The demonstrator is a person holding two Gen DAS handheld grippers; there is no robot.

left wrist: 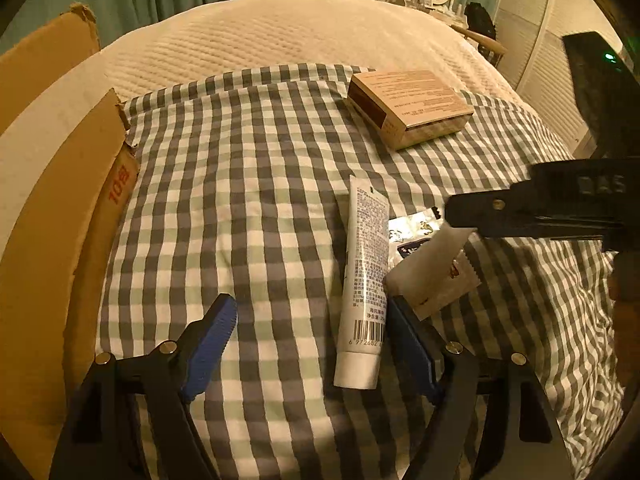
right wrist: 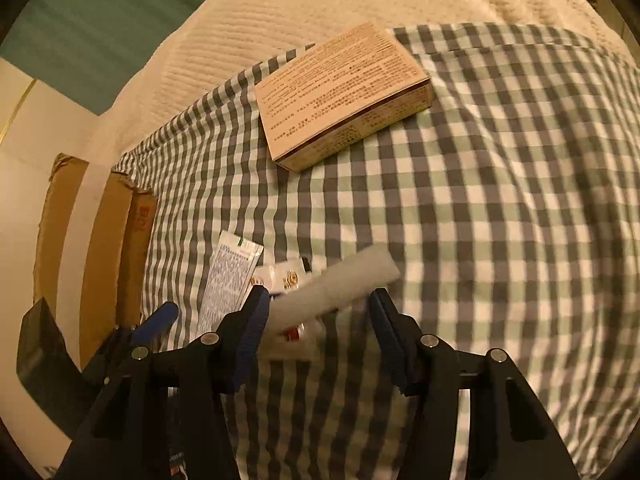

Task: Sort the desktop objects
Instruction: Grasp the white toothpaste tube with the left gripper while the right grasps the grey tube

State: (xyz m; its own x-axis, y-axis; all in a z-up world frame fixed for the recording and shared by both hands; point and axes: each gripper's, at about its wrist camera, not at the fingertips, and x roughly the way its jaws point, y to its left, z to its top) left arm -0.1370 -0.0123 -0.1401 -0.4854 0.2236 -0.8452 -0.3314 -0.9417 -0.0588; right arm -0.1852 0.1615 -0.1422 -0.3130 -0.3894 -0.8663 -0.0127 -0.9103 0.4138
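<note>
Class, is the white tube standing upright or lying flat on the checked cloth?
Lying flat: the white tube rests lengthwise on the checked cloth, its barcode side facing up, between the open left claw fingers.

Your right gripper (left wrist: 460, 216) hides the white block's (left wrist: 424, 268) upper end. The block covers most of the sachets (right wrist: 288, 278); their print is unreadable. The left pad (left wrist: 408, 344) hides the tube's (left wrist: 366, 280) lower right edge.

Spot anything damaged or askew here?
The cardboard box at the left has ragged, torn flap edges. The sachets lie in an overlapping heap beside the white tube, partly under a white strip. Nothing spilled.
</note>
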